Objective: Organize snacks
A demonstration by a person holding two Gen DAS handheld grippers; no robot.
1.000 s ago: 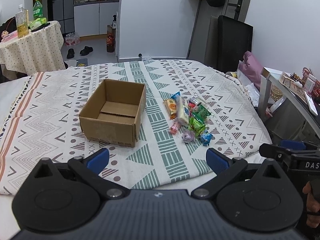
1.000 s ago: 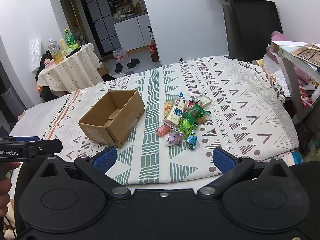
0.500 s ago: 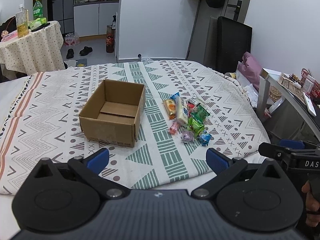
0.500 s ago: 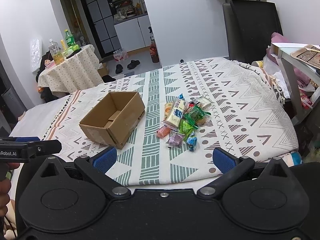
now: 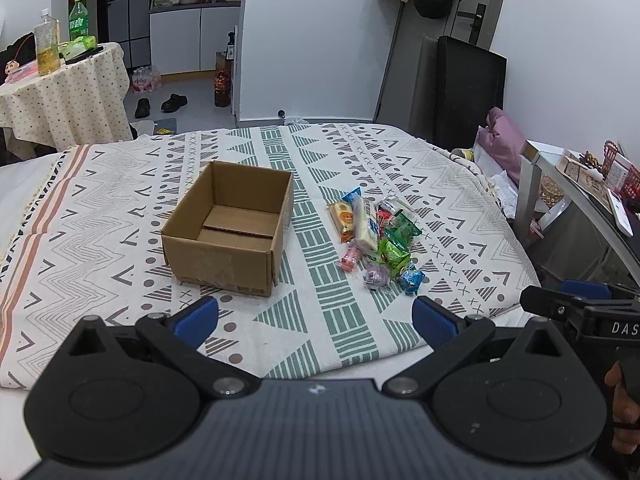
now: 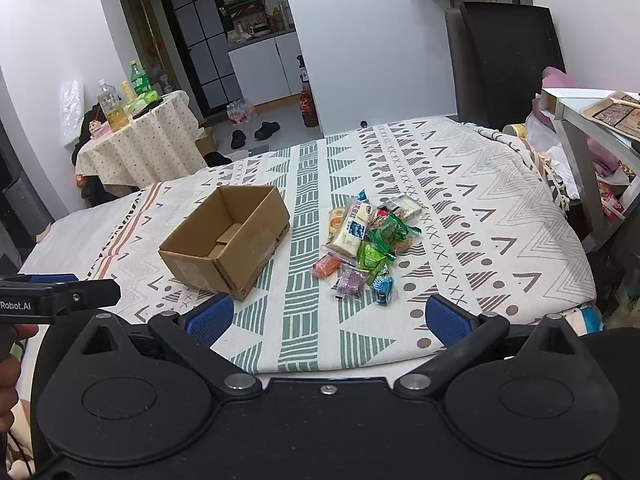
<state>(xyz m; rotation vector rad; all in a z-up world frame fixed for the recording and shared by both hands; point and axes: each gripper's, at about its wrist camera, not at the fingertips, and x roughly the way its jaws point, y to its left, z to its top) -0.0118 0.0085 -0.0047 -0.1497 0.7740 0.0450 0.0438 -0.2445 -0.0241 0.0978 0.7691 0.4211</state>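
An open, empty cardboard box [image 5: 228, 236] [image 6: 226, 242] sits on the patterned bedspread [image 5: 120, 200] [image 6: 480, 184]. Just to its right lies a pile of wrapped snacks [image 5: 376, 236] [image 6: 366, 240]: a cream packet, green, pink, purple and blue wrappers. My left gripper [image 5: 316, 322] hovers open near the bed's front edge, short of the box and pile, with nothing between its blue-padded fingers. My right gripper [image 6: 330, 318] is likewise open and empty, level with the front edge, facing the pile. Each gripper shows at the edge of the other's view.
A round table [image 5: 60, 96] [image 6: 140, 140] with bottles stands at the back left. Shoes [image 5: 160, 104] lie on the floor beyond the bed. A glass side table [image 5: 580, 200] [image 6: 592, 120] with clutter and a dark chair [image 5: 468, 92] stand on the right.
Both grippers have edged slightly forward toward the bed; the box and snacks appear a little nearer. Both stay open. Nothing has been picked up.
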